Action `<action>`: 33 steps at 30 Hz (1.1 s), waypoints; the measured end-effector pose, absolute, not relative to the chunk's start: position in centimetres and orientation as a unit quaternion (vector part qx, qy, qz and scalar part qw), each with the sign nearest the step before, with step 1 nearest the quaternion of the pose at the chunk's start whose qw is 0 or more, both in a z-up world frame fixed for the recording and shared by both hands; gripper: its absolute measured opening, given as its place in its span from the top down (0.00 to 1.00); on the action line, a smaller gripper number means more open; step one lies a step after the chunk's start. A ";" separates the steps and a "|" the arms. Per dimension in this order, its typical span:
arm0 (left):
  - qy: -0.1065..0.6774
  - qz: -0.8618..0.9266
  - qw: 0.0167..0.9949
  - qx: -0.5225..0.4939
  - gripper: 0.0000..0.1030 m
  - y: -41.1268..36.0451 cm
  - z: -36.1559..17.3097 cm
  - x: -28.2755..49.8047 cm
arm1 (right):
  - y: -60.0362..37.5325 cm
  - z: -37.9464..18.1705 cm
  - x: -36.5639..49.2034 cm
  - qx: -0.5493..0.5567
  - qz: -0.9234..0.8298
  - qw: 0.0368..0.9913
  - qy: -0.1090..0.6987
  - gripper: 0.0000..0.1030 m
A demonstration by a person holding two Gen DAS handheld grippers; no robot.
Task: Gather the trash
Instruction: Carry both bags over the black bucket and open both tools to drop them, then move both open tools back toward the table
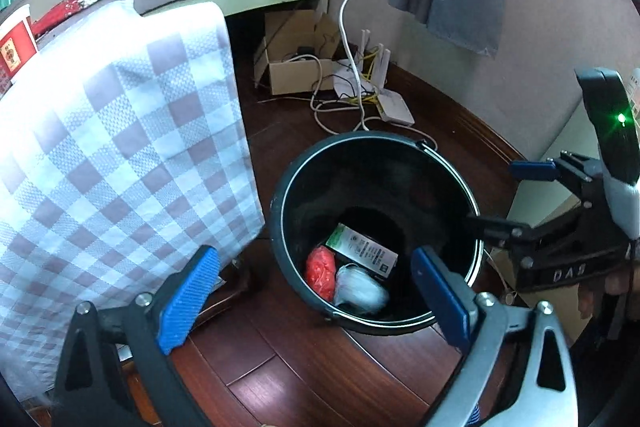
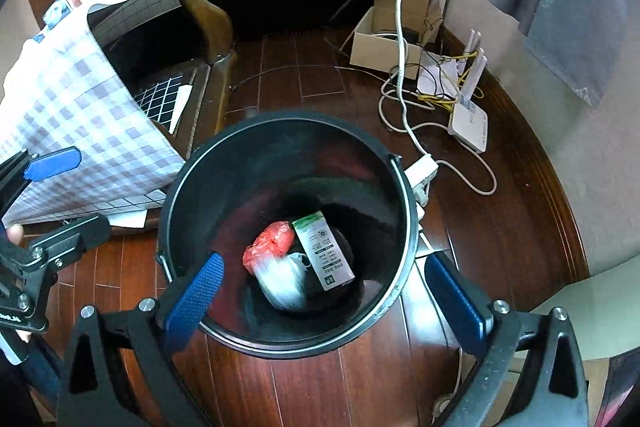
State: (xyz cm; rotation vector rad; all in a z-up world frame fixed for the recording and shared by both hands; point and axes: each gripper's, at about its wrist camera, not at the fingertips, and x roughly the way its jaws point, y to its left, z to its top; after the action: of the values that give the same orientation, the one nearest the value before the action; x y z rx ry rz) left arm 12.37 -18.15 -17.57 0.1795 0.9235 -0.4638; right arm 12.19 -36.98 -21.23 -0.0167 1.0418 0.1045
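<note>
A black bucket (image 1: pixel 280 195) (image 2: pixel 172 187) stands on the dark wooden floor. At its bottom lie a red plastic bag (image 1: pixel 320 271) (image 2: pixel 272 239), a crumpled whitish plastic wrap (image 1: pixel 360 289) (image 2: pixel 282 283) and a green-and-white carton (image 1: pixel 362 251) (image 2: pixel 324 251). My left gripper (image 1: pixel 316 267) (image 2: pixel 72 193) hovers over the bucket's left side, jaws wide open, nothing between the blue pads. My right gripper (image 2: pixel 324 267) (image 1: pixel 508 199) hangs over the bucket's mouth, also wide open and empty.
A table draped in a checked cloth (image 1: pixel 120 147) (image 2: pixel 80 99) stands just left of the bucket. Behind the bucket lie a white router (image 1: pixel 394 107) (image 2: pixel 468 123), tangled cables, a power strip (image 2: pixel 420 171) and an open cardboard box (image 1: pixel 296 67). A bed runs along the back.
</note>
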 end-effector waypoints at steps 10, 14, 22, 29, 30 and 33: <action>0.435 -0.202 0.875 0.069 0.05 -16.5 -16.6 11.8 | -35.8 -19.6 10.8 -0.009 0.050 0.874 0.484 0.01; 0.428 -0.193 0.881 0.059 0.05 -15.2 -15.6 11.1 | -34.7 -18.3 10.1 -0.006 0.054 0.880 0.472 0.01; 0.405 -0.164 0.899 0.032 0.05 -11.6 -13.0 9.5 | -32.2 -14.3 8.6 -0.002 0.049 0.901 0.431 0.01; 0.380 -0.119 0.917 0.010 0.05 -7.5 -10.0 8.9 | -29.0 -10.2 8.7 -0.007 0.056 0.918 0.393 0.01; 0.374 -0.107 0.921 0.008 0.05 -6.8 -9.5 8.8 | -28.4 -9.7 8.8 -0.009 0.060 0.919 0.389 0.01; 0.360 -0.081 0.930 -0.001 0.05 -4.4 -8.2 8.7 | -26.6 -8.5 9.5 -0.013 0.073 0.923 0.377 0.01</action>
State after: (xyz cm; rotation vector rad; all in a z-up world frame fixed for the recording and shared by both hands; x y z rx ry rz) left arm 8.67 -4.43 -8.24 -0.0026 0.7368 -0.1661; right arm 9.46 -26.57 -8.47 -0.0277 0.7746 0.1489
